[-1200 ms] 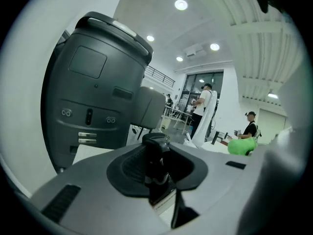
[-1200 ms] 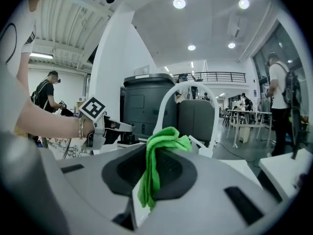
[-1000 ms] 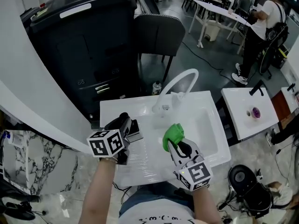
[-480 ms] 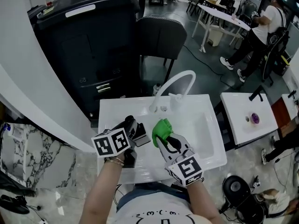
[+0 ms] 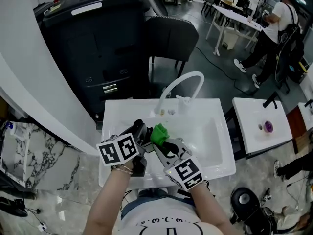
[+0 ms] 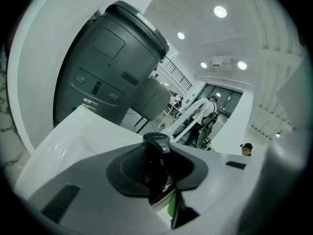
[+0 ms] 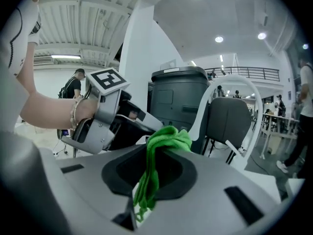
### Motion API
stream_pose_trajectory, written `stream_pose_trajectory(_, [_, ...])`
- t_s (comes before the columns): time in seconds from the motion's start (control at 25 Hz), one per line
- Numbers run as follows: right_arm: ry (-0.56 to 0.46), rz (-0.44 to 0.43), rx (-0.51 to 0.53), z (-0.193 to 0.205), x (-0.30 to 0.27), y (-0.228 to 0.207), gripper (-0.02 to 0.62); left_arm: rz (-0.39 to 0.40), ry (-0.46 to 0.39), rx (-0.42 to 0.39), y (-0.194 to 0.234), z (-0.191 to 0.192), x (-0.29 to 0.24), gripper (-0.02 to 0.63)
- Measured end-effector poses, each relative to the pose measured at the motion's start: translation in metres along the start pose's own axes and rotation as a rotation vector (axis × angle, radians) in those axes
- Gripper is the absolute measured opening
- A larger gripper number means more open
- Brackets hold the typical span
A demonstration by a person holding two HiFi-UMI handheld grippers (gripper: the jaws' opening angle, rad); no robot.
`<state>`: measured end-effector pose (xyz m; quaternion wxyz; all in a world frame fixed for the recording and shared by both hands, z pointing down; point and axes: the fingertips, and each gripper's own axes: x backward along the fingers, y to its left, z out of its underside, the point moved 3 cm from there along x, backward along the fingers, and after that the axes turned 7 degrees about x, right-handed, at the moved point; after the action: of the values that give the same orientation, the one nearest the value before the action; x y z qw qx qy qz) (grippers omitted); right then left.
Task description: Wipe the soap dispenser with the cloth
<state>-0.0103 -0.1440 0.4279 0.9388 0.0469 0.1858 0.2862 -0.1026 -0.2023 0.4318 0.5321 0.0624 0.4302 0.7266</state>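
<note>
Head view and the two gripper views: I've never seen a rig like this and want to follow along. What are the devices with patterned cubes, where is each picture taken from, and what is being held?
There is no robot arm here. A person holds a two-jaw gripper in each hand, and the cubes with square markers are part of those grippers. The head view comes from a camera on the person's head, looking down at a white sink with a curved faucet. The other two pictures come from a camera riding on each gripper, looking along its jaws. The left gripper is closed on a dark soap dispenser, held over the sink. The right gripper is closed on a green cloth, which is close beside the dispenser. I cannot tell whether the two touch.
</note>
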Motion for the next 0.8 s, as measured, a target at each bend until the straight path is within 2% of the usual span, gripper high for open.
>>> stream_pose_trajectory(0.2, [0.016,-0.005,-0.007,0.004,0.000,0.003,0.049,-0.011,-0.016,0.038,0.002,0.000,0.008,0.097])
stream_pose_trajectory(0.64, [0.162,0.036,-0.057,0.042,0.013,0.004,0.049,-0.013,-0.063,0.109,0.006,-0.012,0.012,0.097])
stream_pose_trajectory(0.72, [0.165,0.050,-0.060,0.043,0.016,0.003,0.049,-0.011,-0.062,0.113,0.006,-0.011,0.011,0.097])
stream_pose_trajectory(0.8, [0.122,0.052,-0.057,0.035,0.022,0.005,0.049,-0.007,-0.060,0.118,0.005,-0.010,0.011,0.097])
